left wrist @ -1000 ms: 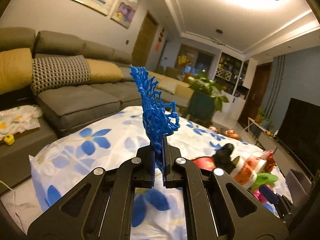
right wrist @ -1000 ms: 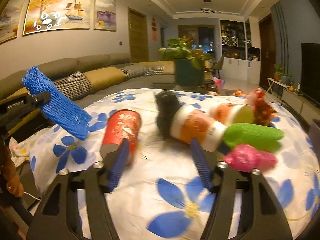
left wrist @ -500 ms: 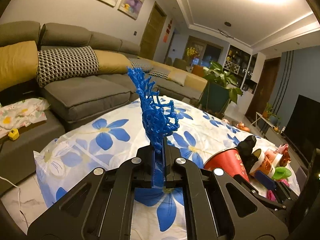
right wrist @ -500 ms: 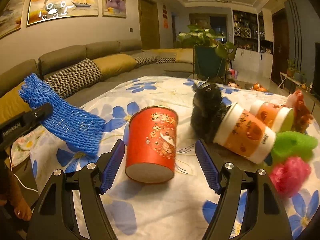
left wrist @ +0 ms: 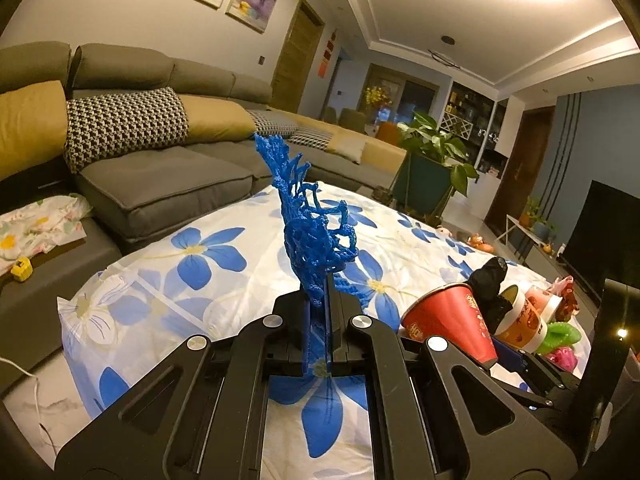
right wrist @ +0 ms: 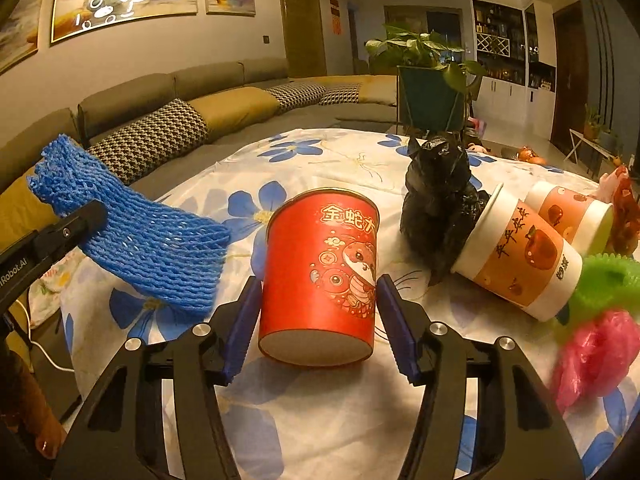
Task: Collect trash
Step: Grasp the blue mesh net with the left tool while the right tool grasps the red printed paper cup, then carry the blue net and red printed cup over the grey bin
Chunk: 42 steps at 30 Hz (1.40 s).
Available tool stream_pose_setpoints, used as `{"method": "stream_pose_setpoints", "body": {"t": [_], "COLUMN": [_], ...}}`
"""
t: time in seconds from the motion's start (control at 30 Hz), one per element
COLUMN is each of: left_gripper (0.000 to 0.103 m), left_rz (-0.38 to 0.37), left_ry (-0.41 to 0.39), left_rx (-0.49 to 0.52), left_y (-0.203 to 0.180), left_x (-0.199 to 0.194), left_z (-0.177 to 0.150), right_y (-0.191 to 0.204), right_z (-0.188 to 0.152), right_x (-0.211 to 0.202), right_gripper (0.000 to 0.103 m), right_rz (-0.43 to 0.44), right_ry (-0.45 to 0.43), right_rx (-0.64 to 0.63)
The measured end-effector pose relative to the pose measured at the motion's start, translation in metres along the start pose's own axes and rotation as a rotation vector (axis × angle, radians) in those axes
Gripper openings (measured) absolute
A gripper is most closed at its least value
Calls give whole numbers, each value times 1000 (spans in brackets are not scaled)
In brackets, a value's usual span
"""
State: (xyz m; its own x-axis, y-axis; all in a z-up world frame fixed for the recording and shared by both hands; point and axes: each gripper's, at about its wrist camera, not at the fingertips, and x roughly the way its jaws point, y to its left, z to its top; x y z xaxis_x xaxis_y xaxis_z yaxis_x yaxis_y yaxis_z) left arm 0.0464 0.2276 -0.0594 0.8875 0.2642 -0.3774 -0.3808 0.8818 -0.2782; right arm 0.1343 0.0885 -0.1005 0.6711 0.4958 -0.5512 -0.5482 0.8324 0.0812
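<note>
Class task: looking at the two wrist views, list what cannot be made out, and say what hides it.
- Red cup contents: right view shows only its base and side.
- Black bag contents: opaque.
- Pink bag: blurred at the right view's edge.
- Net lower end: left view, hidden inside the left claw.

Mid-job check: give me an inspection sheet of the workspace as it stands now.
Surface: flowered cloth covering the table.
Job's things: red cup lying on its side; blue foam net; black bag; two orange-and-white cups tipped over.
Clutter: green spiky piece, pink wad.
Grippers: left gripper shut on the blue foam net; right gripper closing, red cup between its fingers.
Cables: white cord on the floor.
Surroundings: sofa, potted plant, television.
</note>
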Motion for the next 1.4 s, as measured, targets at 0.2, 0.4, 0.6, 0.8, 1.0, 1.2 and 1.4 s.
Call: {"method": "stream_pose_setpoints", "body": {"t": [0.2,0.4,0.6,0.8,1.0,1.2,1.4], "left_gripper": [4,4,4,4,4,4,4], "left_rz": [-6,-30,-73,-123,-179,-238,-310], "left_ry": [-4,-16,-27,-31,-27,-19,-13], "left_rx": [16,36,66,102,145,186,216], "left_y": [-7,-20,-38,-62,-87,-110,-133], "left_x": [-6,-17,-29,-39,-46,-51,-58], "left_z": [0,1,1,0,-6,-12,-14], "right_y": [-5,-15,-25,-39,-60,-86,-111], "right_z": [-3,-3,-6,-8,-14,-20,-25], "right_x": [-16,-46,-75,-99,-121,-143,-160], "right_gripper": [56,56,56,56,56,56,56], "right_rz": [-17,-42,-70,-104,-151,-198,-258], "right_ry": [-42,-103,-160,-207,-247,-281,-306], "right_rx": [4,11,13,22,49,86,125]}}
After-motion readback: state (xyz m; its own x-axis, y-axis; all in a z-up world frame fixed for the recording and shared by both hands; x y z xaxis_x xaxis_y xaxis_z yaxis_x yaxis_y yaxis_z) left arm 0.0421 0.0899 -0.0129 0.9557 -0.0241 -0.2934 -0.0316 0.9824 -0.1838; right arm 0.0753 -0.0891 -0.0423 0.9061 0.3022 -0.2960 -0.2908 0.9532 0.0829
